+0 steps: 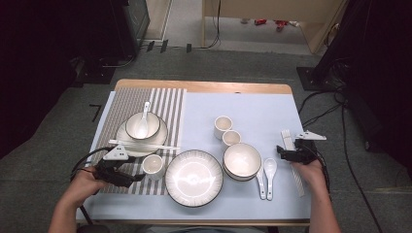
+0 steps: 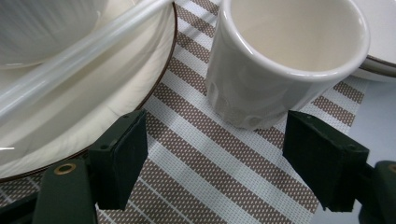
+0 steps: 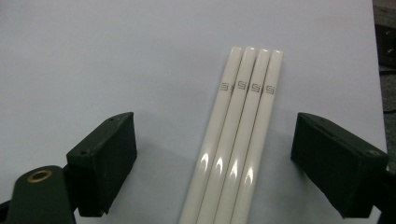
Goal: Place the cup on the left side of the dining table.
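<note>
White cup [image 2: 285, 60] stands on the striped mat [image 2: 224, 158] at the near left, just beyond the left gripper [image 2: 233, 158], jaws apart. Right gripper [image 3: 215, 168], jaws apart, straddles four chopsticks [image 3: 238, 140] on the bench's right edge.

We count 3 cups [image 1: 153, 165], 2 bowls [image 1: 242, 160], 2 plates [image 1: 194, 177], 3 spoons [image 1: 270, 168] and 6 chopsticks [image 3: 238, 140].
</note>
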Available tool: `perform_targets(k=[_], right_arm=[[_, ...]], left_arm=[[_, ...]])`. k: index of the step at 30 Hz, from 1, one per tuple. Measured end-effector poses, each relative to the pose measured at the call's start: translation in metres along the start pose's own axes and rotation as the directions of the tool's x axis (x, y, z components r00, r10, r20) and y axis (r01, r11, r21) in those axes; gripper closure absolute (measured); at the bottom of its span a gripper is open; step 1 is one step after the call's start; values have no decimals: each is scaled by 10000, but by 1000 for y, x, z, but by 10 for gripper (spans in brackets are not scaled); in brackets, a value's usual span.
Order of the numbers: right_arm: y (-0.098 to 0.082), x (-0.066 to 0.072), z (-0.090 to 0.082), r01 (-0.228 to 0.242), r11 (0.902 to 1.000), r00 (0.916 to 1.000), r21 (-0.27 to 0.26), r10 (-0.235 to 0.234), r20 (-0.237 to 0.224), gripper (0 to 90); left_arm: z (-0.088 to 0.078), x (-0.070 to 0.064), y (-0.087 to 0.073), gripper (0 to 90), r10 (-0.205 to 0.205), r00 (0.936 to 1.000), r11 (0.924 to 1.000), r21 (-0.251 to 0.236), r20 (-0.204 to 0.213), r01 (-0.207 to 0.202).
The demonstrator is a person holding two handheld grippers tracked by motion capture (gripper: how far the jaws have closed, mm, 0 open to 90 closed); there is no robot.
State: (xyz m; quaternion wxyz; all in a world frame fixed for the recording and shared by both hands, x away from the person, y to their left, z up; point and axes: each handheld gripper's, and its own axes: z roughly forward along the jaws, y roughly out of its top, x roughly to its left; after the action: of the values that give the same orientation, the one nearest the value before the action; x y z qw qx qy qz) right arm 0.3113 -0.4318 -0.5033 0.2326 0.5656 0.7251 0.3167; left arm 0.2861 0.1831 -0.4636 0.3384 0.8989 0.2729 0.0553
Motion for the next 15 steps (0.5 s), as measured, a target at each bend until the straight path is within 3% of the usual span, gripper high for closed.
perform_targets(k=[8,15], right_arm=[[0,0,0,1,10000,10000,-3,-1,3,138],[0,0,0,-1,10000,10000,5,1,-6,138]], left_arm=[[7,0,-3,223,10,9999,10000,59,158,-11],[13,2,-6,224,-55,10000,9998,213,34,54]])
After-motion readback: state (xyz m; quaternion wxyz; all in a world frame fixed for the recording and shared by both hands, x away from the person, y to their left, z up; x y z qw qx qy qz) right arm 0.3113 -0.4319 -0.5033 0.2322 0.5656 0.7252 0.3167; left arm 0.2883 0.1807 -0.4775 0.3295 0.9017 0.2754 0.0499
